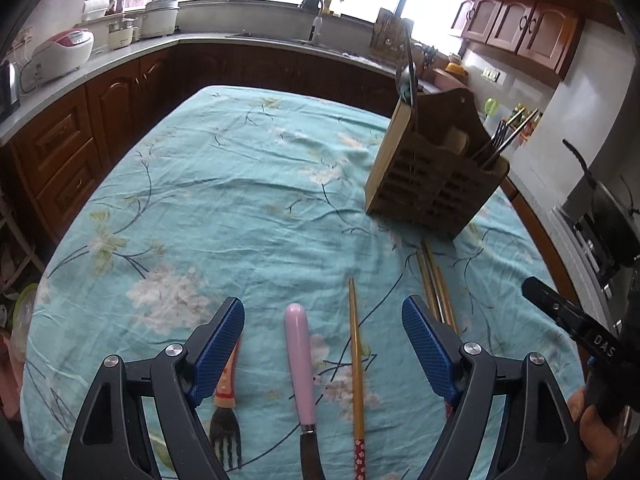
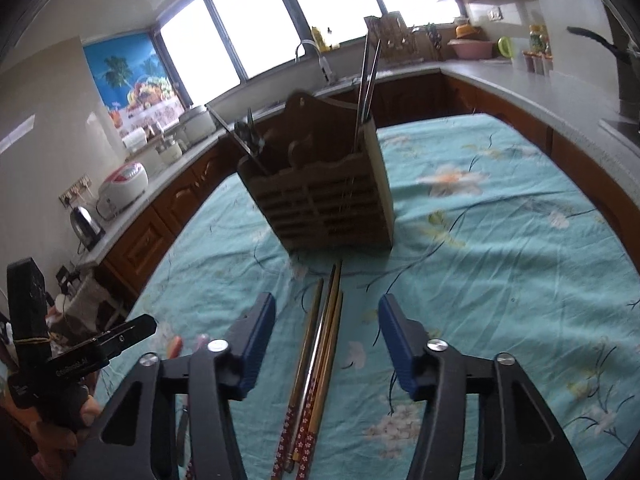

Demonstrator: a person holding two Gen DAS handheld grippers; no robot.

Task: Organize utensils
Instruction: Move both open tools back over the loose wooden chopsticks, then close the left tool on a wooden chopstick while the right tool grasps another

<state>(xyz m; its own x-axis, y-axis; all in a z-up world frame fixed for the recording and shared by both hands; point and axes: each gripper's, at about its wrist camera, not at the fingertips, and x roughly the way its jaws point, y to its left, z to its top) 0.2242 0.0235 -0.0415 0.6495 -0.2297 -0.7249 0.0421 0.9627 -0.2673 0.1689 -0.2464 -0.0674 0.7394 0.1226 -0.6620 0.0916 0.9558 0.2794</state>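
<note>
Tablecloth [image 2: 500, 240]; chopsticks [image 2: 316, 360] between parted jaws

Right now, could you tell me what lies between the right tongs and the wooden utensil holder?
In the right wrist view, a bundle of chopsticks runs from between the open right tongs toward the slatted wooden utensil holder.

Black hand-held gripper [image 1: 323, 344] frames, blue textured finger pads [image 1: 218, 354] (silver screws at pivots).

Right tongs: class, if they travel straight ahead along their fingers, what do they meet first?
Probably the bundle of chopsticks lying between the open right tongs on the tablecloth; above those, the wooden utensil holder comes next. Height is hard to judge.
</note>
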